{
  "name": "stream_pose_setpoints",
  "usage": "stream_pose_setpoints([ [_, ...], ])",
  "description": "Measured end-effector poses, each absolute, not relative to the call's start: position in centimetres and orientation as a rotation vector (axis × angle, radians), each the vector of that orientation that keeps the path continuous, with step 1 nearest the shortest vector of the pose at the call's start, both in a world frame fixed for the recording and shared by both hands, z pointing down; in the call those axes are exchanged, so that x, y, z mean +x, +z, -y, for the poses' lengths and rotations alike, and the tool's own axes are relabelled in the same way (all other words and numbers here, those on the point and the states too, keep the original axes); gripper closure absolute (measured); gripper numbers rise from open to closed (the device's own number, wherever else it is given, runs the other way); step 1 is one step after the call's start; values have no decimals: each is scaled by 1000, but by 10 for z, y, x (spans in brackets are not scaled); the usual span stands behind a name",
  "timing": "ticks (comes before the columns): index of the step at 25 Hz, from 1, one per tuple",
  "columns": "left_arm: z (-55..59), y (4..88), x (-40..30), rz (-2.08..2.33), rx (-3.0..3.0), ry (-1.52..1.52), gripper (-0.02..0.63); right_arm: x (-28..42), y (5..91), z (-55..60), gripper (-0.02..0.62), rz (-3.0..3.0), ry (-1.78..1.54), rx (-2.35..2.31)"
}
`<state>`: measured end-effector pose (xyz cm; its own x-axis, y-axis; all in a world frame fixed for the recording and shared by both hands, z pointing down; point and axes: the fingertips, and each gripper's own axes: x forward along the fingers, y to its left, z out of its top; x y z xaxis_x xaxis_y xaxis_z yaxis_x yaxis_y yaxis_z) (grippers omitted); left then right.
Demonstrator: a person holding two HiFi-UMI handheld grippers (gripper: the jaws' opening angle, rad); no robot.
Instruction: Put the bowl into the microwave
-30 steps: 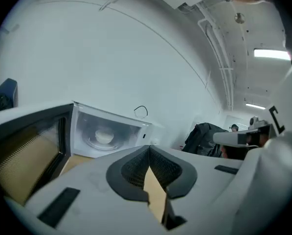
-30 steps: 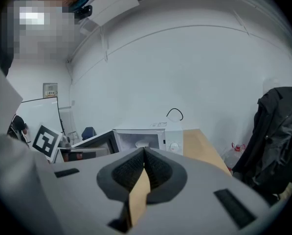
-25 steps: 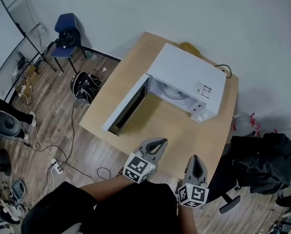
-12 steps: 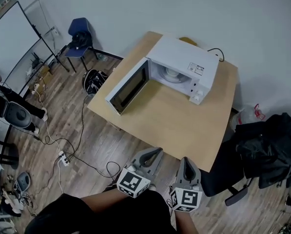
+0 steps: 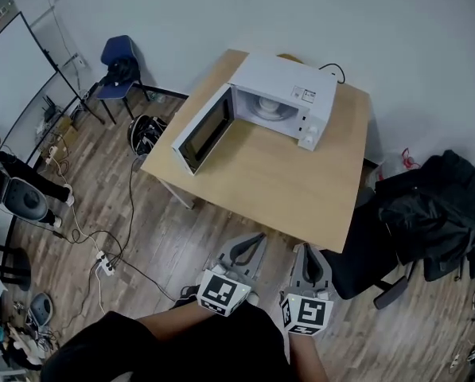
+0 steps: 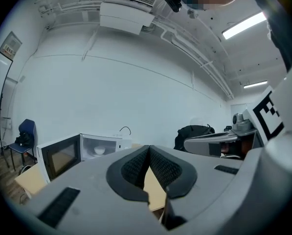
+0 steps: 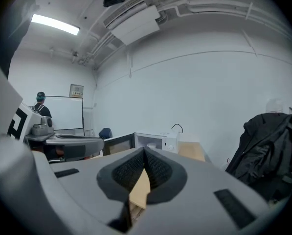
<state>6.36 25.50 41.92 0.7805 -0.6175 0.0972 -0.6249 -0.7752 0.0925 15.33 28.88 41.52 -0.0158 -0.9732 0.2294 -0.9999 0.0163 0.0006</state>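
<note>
- The left gripper [image 5: 251,242] hung at the 6 o'clock edge of the head view, over the floor [image 5: 157,237] and well short of the table [image 5: 301,181].
- In the left gripper view its fingers were fully together: the ribbed pads [image 6: 135,166] met at the tip with nothing between them.
- It held nothing and touched nothing.
- The right gripper [image 5: 307,251] sat just beside it at its 3 o'clock, also off the table's near edge.
- The right gripper's pads [image 7: 158,168] were likewise pressed together at the tip and held nothing.
- Both grippers pointed toward 12 o'clock, at the table.
- The microwave [image 5: 283,79] stood at the table's 12 o'clock end.
- Its door [image 5: 201,130] was swung wide toward 8 o'clock.
- The bowl [image 6: 100,150], white, sat inside the open cavity, well apart from both grippers.
- It also showed small in the right gripper view [image 7: 151,145], just above that gripper's tip.
- In the head view the inside of the cavity looked white and the bowl could not be told from it.
- A jacket [image 5: 436,209] lay over a chair at the table's 4 o'clock.
- A blue chair [image 5: 116,54] stood at 10 o'clock by the wall.
</note>
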Motion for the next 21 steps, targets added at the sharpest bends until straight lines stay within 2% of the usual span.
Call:
stream_pose_setpoints([
  [21,-238,402,-27,875,2929,35,594,49,405,-285,535,1931,193,2222],
])
